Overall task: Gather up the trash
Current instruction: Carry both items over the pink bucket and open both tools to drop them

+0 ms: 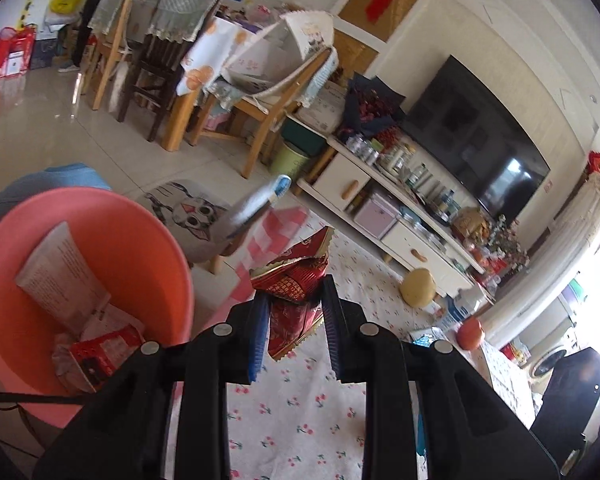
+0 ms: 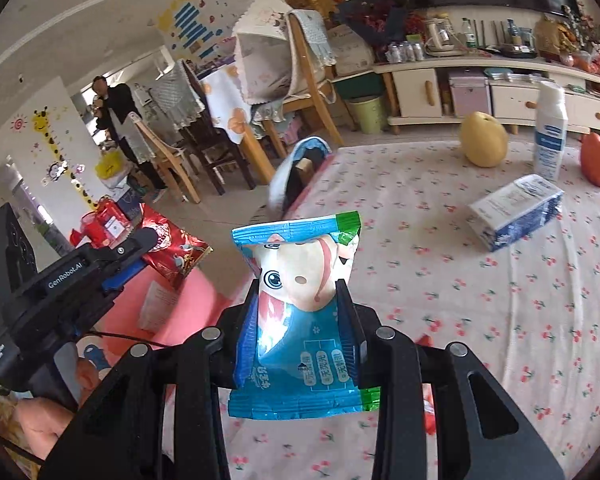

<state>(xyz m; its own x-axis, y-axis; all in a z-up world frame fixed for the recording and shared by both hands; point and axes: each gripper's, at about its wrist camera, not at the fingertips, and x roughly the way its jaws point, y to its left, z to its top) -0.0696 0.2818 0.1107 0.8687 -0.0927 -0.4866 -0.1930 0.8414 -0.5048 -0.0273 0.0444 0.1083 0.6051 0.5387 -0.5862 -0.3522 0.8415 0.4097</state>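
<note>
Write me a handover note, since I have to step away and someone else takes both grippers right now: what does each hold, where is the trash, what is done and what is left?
Left hand-held gripper: shut on a crumpled red wrapper, close beside the pink bin, not yet dropped in.
Right hand-held gripper: shut on a blue snack packet, above the flowered tablecloth.
Done: a white tube and a red packet already lie in the bin.
Left: drop both held pieces in. A blue and white pack, a white bottle, a yellow pear and an orange fruit remain on the cloth; judge which are trash.
</note>
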